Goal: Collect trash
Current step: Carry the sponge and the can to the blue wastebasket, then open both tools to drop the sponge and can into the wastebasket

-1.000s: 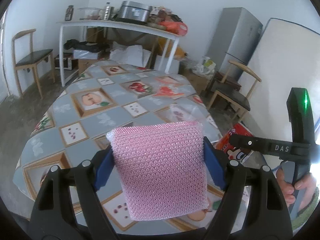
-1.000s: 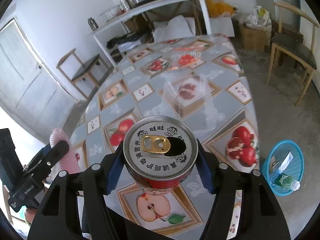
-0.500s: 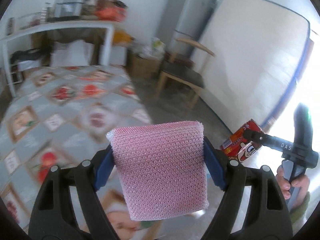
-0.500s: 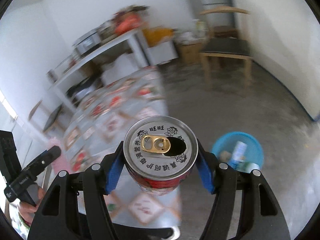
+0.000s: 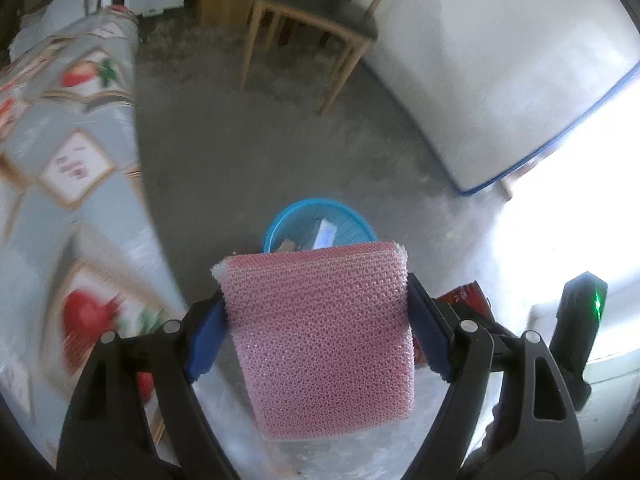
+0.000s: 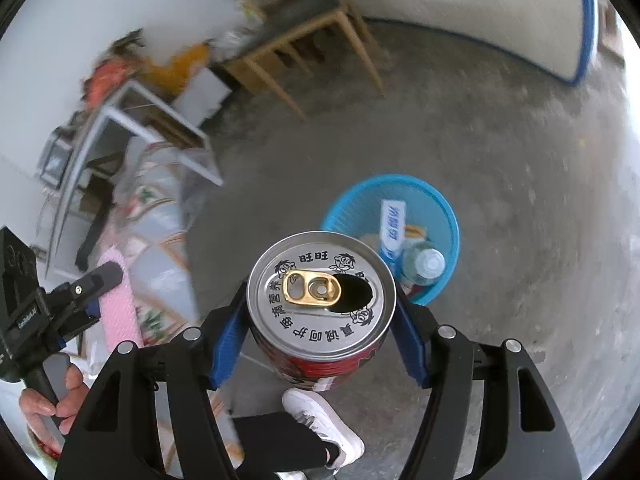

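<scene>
While left gripper points down at floor, we see its blue pads pinching pink mesh sponge by side edges; blue basket sits on concrete just beyond, trash inside. Right wrist view: right gripper clamps opened red can, top facing camera; basket near, holding bottle. White shoe below can.

Sponge hiding basket front, tablecloth motion-blurred

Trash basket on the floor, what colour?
Blue basket, clearest in the right wrist view.
</scene>
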Available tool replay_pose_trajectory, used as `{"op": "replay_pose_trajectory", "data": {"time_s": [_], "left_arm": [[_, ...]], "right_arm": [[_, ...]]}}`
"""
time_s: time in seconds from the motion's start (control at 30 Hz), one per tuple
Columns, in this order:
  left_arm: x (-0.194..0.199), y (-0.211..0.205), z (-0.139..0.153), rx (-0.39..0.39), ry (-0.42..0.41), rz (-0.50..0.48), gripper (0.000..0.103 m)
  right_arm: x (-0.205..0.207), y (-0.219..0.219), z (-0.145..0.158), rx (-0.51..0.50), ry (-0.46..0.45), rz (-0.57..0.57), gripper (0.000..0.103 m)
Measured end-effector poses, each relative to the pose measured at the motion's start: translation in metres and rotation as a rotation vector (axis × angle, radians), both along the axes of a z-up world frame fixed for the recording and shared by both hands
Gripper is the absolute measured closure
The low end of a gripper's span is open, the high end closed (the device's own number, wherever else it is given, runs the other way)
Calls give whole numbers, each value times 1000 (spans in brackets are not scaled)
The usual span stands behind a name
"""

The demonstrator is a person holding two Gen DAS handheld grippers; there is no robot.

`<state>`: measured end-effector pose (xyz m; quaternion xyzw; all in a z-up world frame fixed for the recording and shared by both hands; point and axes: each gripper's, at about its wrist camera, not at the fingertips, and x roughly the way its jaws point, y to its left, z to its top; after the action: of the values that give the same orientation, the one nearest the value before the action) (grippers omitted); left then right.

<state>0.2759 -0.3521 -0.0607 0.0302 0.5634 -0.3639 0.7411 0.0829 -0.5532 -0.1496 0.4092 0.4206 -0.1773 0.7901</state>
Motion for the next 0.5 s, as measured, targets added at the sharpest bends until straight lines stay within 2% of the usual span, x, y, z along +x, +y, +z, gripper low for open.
{"op": "replay_pose_trajectory", "data": {"time_s": [0.07,0.17,0.23,0.4,0.5], "left_arm": [[9,-26,-18,28,23,-1,26],[27,-62,-44,45,71,-8,18],[38,-79,-56,64,90,1,18],[51,-87,-61,77,76,5,17],[47,-71,-49,27,72,9,17]], "right_arm": [[11,-11,-24,22,24,-18,39],[28,-22,-51,41,55,-21,39],[44,-31,-75,53,88,-17,39],[80,-48,-146,120,200,20,39],[95,-49,-175,126,277,47,38]]}}
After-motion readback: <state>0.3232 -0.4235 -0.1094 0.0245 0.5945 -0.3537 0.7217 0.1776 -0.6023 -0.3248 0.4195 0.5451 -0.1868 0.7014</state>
